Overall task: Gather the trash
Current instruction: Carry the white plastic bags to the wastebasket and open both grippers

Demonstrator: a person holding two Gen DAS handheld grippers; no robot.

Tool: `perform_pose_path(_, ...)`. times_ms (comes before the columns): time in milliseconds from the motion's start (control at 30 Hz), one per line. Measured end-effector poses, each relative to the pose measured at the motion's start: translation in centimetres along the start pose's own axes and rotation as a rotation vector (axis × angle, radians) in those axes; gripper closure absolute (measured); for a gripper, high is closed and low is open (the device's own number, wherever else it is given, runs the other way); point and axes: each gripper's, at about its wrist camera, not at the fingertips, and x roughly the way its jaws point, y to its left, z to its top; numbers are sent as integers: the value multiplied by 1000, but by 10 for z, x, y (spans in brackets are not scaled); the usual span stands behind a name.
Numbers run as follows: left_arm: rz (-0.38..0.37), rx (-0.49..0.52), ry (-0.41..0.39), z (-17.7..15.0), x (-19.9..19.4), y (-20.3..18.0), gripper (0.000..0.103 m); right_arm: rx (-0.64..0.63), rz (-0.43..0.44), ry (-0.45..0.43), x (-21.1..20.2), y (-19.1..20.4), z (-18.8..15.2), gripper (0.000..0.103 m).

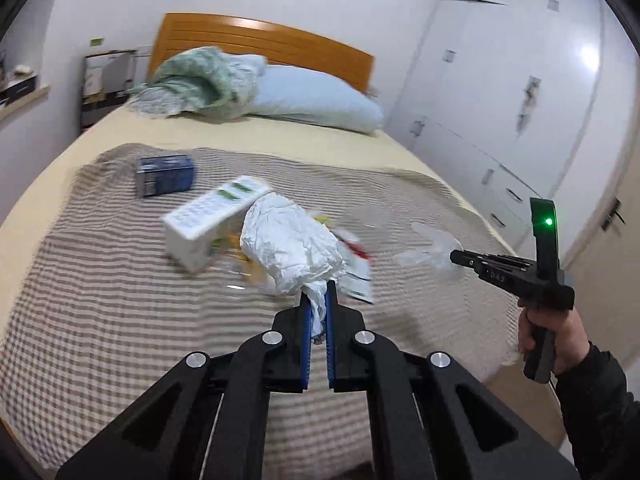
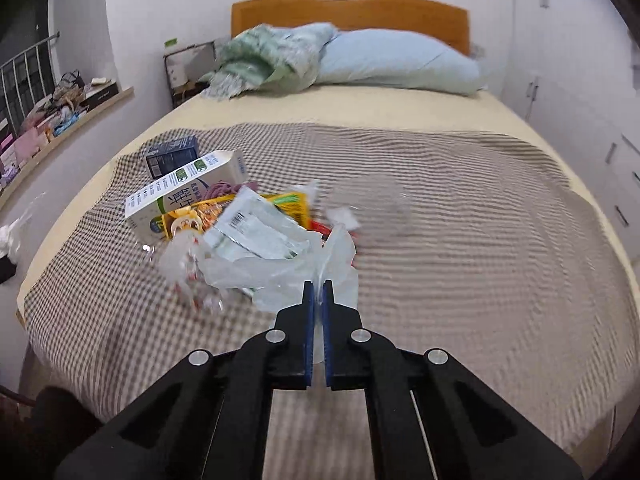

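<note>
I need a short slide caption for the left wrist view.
Left gripper clamps crumpled white paper above the trash-strewn checkered blanket.

Brown-checked blanket (image 2: 460,208), seemingly navy box (image 2: 172,156)

"DAS" reads on the right gripper (image 1: 456,258) body. White carton (image 2: 184,196), left of and beyond the right gripper (image 2: 318,292), shows "鲜"; its other print is unreadable.
</note>
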Motion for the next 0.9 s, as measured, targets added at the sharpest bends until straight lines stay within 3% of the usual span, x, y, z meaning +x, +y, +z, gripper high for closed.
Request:
perform_pose_path(200, -112, 91, 115, -35, 20, -74, 100, 80, -54, -1, -68, -39, -81, 99)
perform_pose_path(333, -224, 150, 314, -94, 62, -130, 100, 155, -83, 40, -89, -58, -144, 99)
perform_pose_path(467, -284, 207, 518, -154, 104, -167, 100, 273, -93, 129, -98, -74, -233, 99)
perform_pose_path(633, -272, 322, 691, -218, 140, -205, 100, 428, -114, 269, -87, -83, -337, 99)
perform_pose_path(800, -251, 376, 754, -247, 159, -225, 100, 516, -103, 457, -36, -79, -422, 99)
perform_pose_path(900, -229, 380, 785, -257, 174, -231, 100, 557, -78, 530, -1, -78, -453, 99)
